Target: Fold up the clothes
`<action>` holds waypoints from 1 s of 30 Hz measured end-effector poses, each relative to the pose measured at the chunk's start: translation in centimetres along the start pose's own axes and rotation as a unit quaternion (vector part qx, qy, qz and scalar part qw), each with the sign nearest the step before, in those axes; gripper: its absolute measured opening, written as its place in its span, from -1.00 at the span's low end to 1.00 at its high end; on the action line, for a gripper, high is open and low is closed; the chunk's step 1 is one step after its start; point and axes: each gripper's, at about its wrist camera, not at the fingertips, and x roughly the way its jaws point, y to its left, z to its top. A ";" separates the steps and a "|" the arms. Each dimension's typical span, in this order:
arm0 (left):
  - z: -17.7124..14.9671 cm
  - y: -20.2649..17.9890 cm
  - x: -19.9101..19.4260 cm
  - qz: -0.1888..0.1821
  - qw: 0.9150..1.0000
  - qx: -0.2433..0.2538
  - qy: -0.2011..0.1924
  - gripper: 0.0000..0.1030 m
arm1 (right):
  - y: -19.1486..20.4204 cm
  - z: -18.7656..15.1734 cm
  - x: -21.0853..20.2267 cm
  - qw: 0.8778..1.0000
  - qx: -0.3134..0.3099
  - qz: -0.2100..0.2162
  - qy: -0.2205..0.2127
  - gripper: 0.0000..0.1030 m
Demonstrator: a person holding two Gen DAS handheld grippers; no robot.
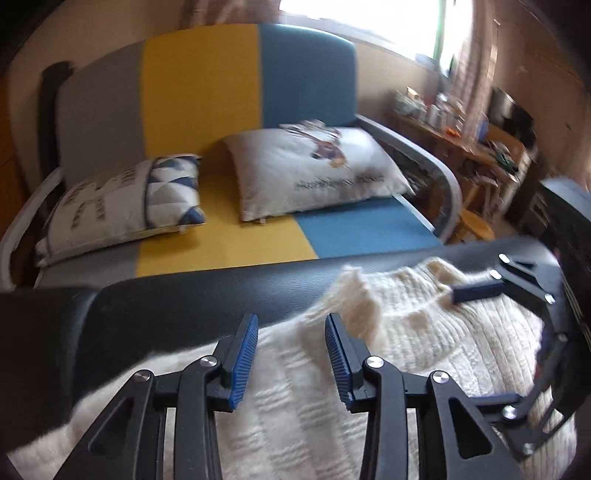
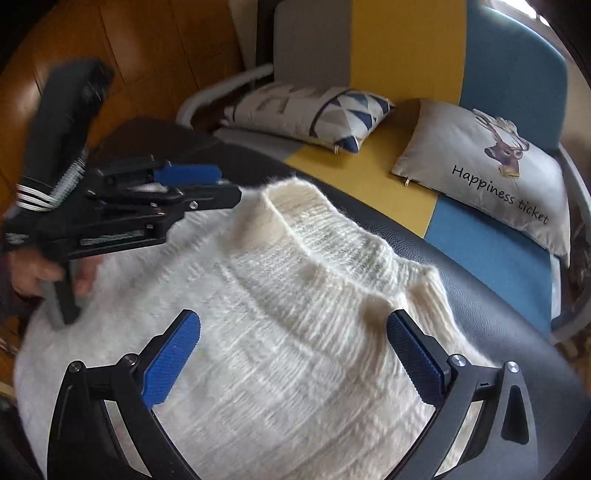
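A cream knitted sweater [image 2: 280,332] lies spread on a black leather-like surface [image 2: 491,295], its ribbed turtleneck collar [image 2: 314,221] pointing toward twelve o'clock in the right wrist view, toward the sofa. The right gripper [image 2: 293,350] hangs over the sweater's upper chest with its blue-padded jaws standing wide apart; only flat knit shows between them and neither pad pinches the fabric. At nine to ten o'clock in that view the left gripper [image 2: 207,184] reaches in from the side, a hand [image 2: 48,273] wrapped round its handle, its tips near the collar's left edge. From the left wrist view, the left gripper [image 1: 291,354] has its jaws parted over the sweater [image 1: 369,369] near the shoulder, nothing clamped between the pads, while the right gripper [image 1: 476,290] shows at three o'clock, one blue finger lying just beside the collar [image 1: 373,291]. Beyond the black surface stands a sofa [image 1: 199,92] in grey, yellow and blue panels, carrying a triangle-patterned cushion [image 1: 125,206] at ten o'clock and a deer-print cushion [image 1: 314,170] at one o'clock. A cluttered wooden table [image 1: 461,140] sits at two o'clock under the window [image 1: 369,26].
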 end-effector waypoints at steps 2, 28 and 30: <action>0.2 -0.7 1.1 0.009 1.000 0.022 0.016 -0.25 | -0.8 0.1 0.5 1.000 0.009 -0.005 -0.003 1.00; -1.9 1.1 -2.8 0.007 0.997 -0.078 0.001 -0.25 | -2.5 -5.5 -6.8 0.991 0.114 -0.045 -0.046 0.99; -3.3 0.6 -4.6 -0.002 0.997 -0.074 -0.009 -0.25 | -1.7 -7.3 -8.7 0.989 0.127 -0.055 -0.047 0.99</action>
